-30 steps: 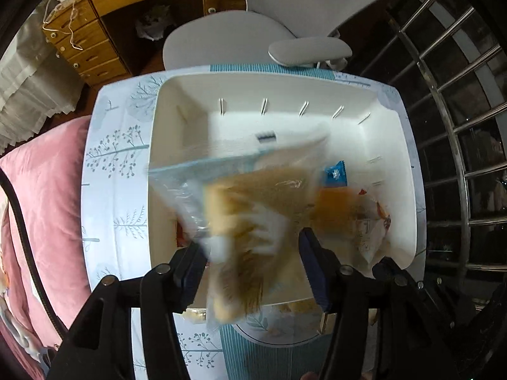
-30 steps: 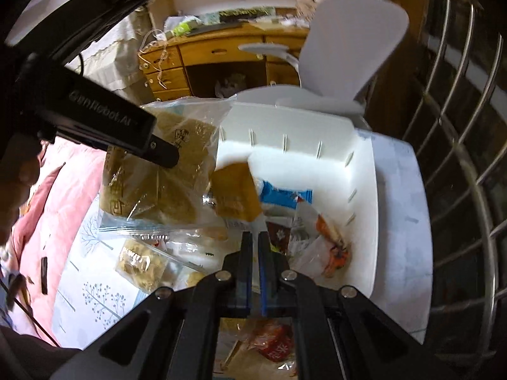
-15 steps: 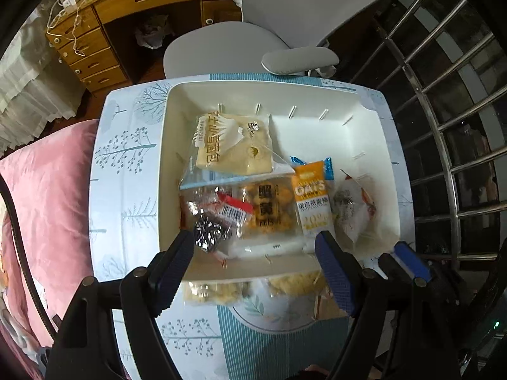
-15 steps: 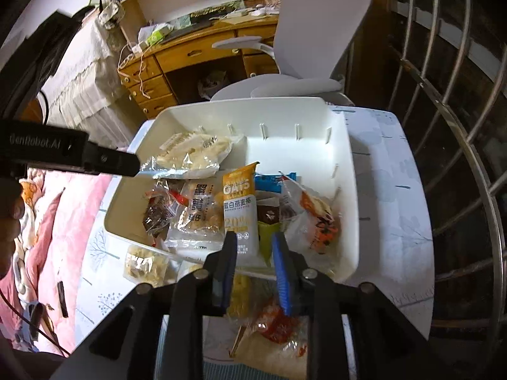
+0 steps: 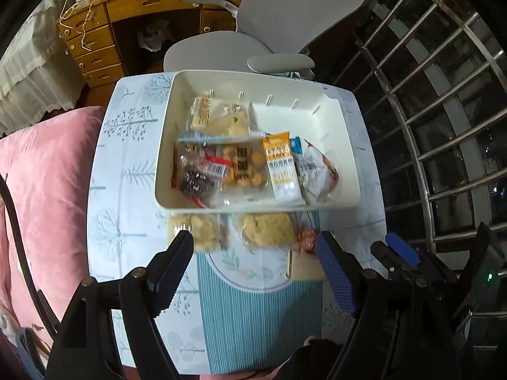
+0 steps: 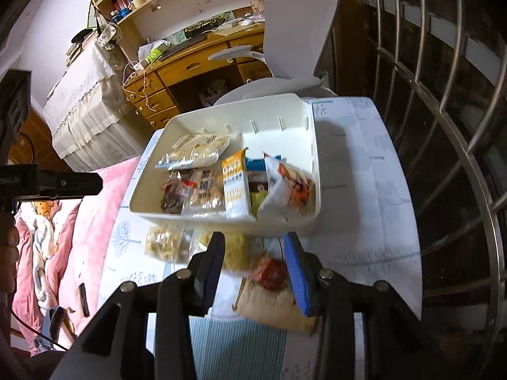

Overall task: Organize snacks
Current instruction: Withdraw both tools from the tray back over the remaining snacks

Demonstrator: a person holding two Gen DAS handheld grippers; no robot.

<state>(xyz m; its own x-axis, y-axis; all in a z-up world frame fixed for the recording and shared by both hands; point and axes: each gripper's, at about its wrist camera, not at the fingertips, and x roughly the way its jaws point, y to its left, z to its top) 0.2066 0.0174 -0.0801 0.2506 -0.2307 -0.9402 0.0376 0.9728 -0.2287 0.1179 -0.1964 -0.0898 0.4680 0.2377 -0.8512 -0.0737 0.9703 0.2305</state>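
Observation:
A white bin (image 5: 253,210) on the patterned table holds several snack packs, among them a pale biscuit bag (image 5: 218,117) at its far left and an orange-and-white oats bar (image 5: 282,164). In front of the bin lie two bags of yellow snacks (image 5: 199,231) (image 5: 266,229), a red packet (image 5: 305,239) and a brown packet (image 5: 304,266). My left gripper (image 5: 253,243) hangs open and empty above these loose bags. My right gripper (image 6: 253,240) is over the yellow bag (image 6: 234,253) and red packet (image 6: 271,272). Its jaws are opening, and nothing is pressed between them.
A grey office chair (image 5: 285,31) stands behind the table, with a wooden desk (image 5: 126,15) beyond it. Pink bedding (image 5: 41,174) borders the table on the left and metal window bars (image 5: 443,95) on the right. The tablecloth (image 5: 126,190) shows bare patches left of the bin.
The left gripper let go of the pale biscuit bag, which now lies in the bin, and drew back and up. The right gripper went from shut to open and also pulled back.

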